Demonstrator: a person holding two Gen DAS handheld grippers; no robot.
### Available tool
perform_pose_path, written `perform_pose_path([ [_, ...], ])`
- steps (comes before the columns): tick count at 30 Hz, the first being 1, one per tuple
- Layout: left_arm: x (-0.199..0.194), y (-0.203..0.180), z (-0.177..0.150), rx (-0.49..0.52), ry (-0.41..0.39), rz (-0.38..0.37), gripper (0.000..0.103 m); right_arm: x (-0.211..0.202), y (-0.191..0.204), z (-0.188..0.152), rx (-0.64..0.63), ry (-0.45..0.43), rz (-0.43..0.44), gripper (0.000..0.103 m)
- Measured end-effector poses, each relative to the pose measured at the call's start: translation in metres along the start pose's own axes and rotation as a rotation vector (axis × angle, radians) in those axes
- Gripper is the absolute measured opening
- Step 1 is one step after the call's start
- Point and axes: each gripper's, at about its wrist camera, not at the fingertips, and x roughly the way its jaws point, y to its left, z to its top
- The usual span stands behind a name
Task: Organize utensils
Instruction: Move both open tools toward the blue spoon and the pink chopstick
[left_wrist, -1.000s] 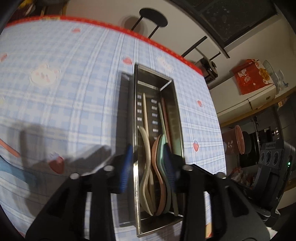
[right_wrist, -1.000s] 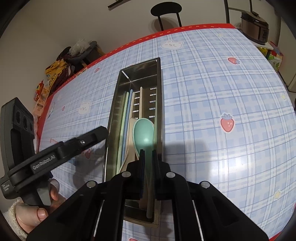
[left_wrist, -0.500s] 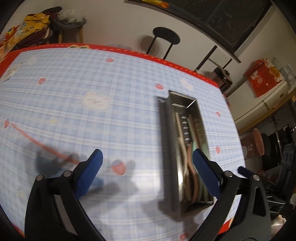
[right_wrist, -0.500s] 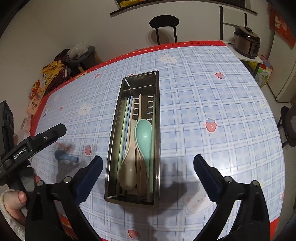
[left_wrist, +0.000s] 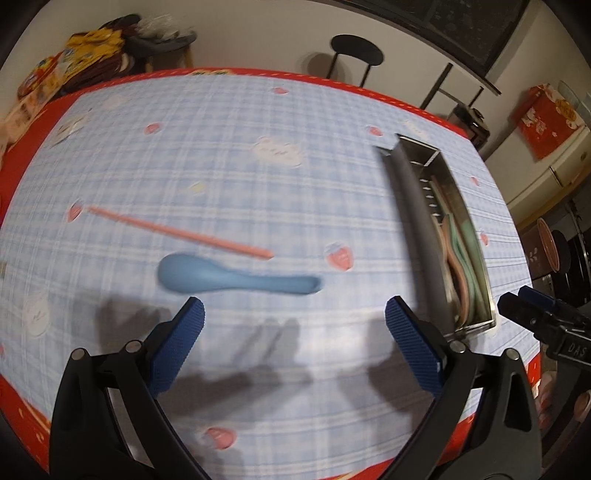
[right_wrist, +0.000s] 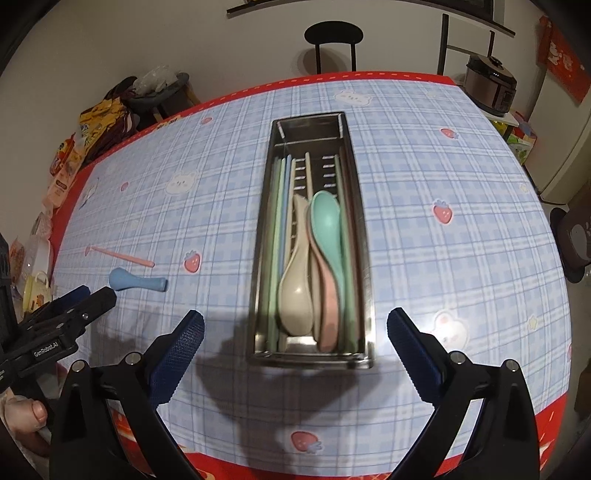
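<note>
With the teal spoon (right_wrist: 325, 221) released into the steel tray (right_wrist: 364, 258), the right gripper (right_wrist: 295, 347) had drawn back wide open and empty, while the left gripper (left_wrist: 293, 332), equally open, had swung toward the blue spoon (left_wrist: 229, 278) and pink chopstick (left_wrist: 177, 230) left near the table's left edge.

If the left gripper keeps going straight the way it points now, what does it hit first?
Most likely the blue spoon, lying just ahead of the open left gripper; depth is blurred, so it might meet the tablecloth first.

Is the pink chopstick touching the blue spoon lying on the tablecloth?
Apart. The right wrist view shows a strip of tablecloth between the pink chopstick and the blue spoon; the left wrist view, though blurred, agrees.
</note>
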Motion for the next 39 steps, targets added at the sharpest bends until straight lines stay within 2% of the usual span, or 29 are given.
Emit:
perform_pose_path([
  [13, -0.012, 0.101, -0.017, -0.104, 0.038, 0.069, 0.097, 0.032, 0.075, -0.013, -0.072, 0.067, 0.018, 0.097],
  [20, -0.01, 0.14, -0.012, -0.127, 0.038, 0.076, 0.097, 0.052, 0.128, -0.011, -0.268, 0.052, 0.011, 0.097],
  [21, -0.009, 0.145, -0.011, -0.13, 0.035, 0.078, 0.097, 0.056, 0.134, -0.01, -0.296, 0.053, 0.019, 0.093],
  [24, -0.007, 0.16, -0.007, -0.151, 0.03, 0.078, 0.097, 0.075, 0.162, -0.003, -0.397, 0.092, 0.054, 0.075],
  [31, -0.006, 0.187, -0.003, -0.178, 0.009, 0.084, 0.097, 0.106, 0.214, 0.001, -0.607, 0.123, 0.044, 0.044],
  [39, -0.011, 0.206, -0.016, -0.253, -0.011, 0.06, 0.097, 0.119, 0.244, -0.009, -0.769, 0.136, -0.03, 0.036],
])
